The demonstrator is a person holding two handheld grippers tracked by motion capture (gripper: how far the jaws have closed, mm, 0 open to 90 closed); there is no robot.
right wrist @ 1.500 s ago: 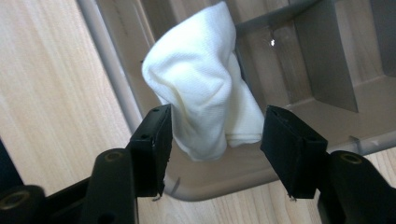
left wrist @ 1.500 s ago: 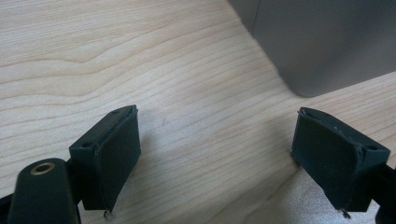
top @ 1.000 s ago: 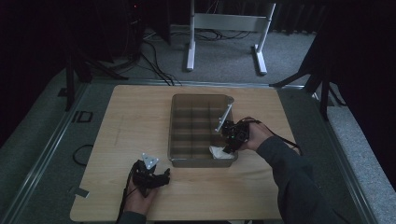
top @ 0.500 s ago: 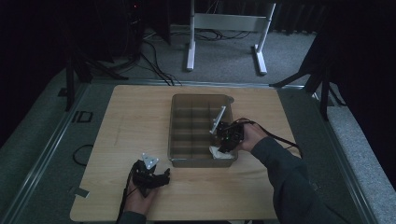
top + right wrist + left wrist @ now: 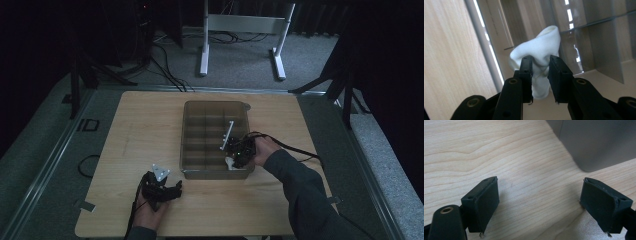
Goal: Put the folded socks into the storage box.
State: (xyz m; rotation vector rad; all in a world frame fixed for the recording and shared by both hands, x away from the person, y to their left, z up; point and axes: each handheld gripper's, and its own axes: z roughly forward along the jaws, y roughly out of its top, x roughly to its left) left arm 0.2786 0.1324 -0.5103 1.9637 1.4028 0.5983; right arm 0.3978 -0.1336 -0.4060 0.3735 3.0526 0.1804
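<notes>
step: a white sock is being lowered into the divided bin, judged as the placing stage.
right claw: pinched narrow on the sock; cloth is bunched between the jaws, so the grip is on a fold, not on the whole width.
sock location: held in the air at the bin's near right corner, seen in the high view as a pale lump under the right claw. Contact with the bin floor cannot be told.
sock axis: long axis runs roughly along the claw's line, away from the camera in the right gripper view; the open cuff end points up and away, toward the bin's dividers, and the lower end hangs below the jaws.
left claw: spread wide, nothing held, parked low over the desk, with the bin's outer wall just beyond it.
left claw in high view: near the desk's front edge, left of the bin, well apart from the sock.
next move: a descent into the near right compartment is judged to be needed, then the jaws are to be opened so the sock drops clear of the wall.
risk: soft cloth may be snagged on a divider or dragged out on a pad if release is made too high or too close to the rim.
bin: brown, translucent, gridded into compartments; those in sight look empty.
</notes>
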